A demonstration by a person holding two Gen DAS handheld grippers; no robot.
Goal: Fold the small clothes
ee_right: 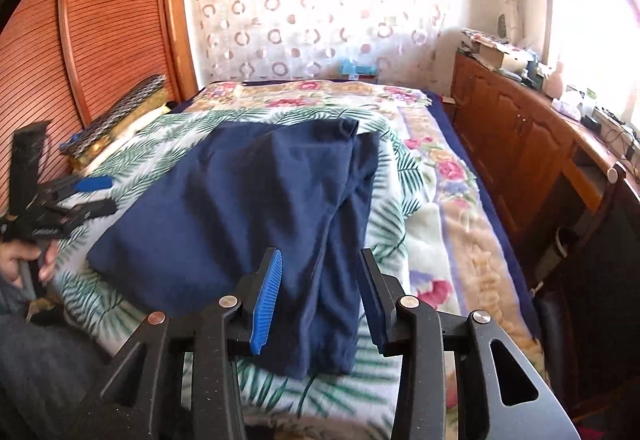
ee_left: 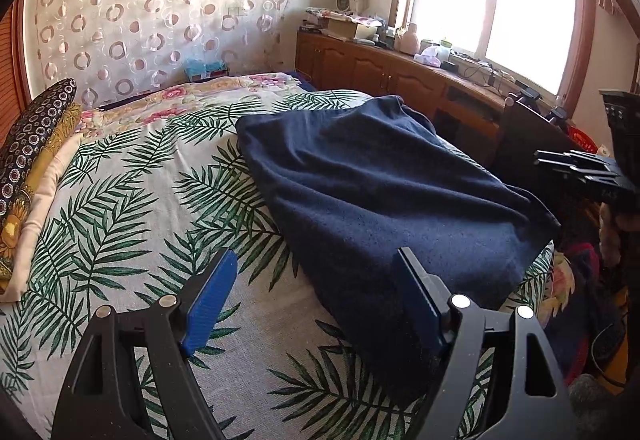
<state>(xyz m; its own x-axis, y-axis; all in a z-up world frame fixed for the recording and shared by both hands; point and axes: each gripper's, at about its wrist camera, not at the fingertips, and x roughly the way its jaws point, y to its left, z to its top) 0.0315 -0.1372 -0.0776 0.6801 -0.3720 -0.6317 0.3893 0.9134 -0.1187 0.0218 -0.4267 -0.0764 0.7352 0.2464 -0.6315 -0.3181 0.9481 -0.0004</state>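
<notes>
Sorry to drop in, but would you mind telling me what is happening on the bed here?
A person holds a two-finger gripper in each hand over a navy garment spread on the leaf-print bedcover. The garment looks partly folded, with one layer lying over another along its right side. Both the left gripper and the right gripper are open and holding nothing, poised above the garment's near edge.

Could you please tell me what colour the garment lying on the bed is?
The garment is plain dark navy blue, clearest in the right wrist view.

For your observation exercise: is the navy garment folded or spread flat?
Folded: the navy garment shows one layer overlapping another along its right side.
</notes>
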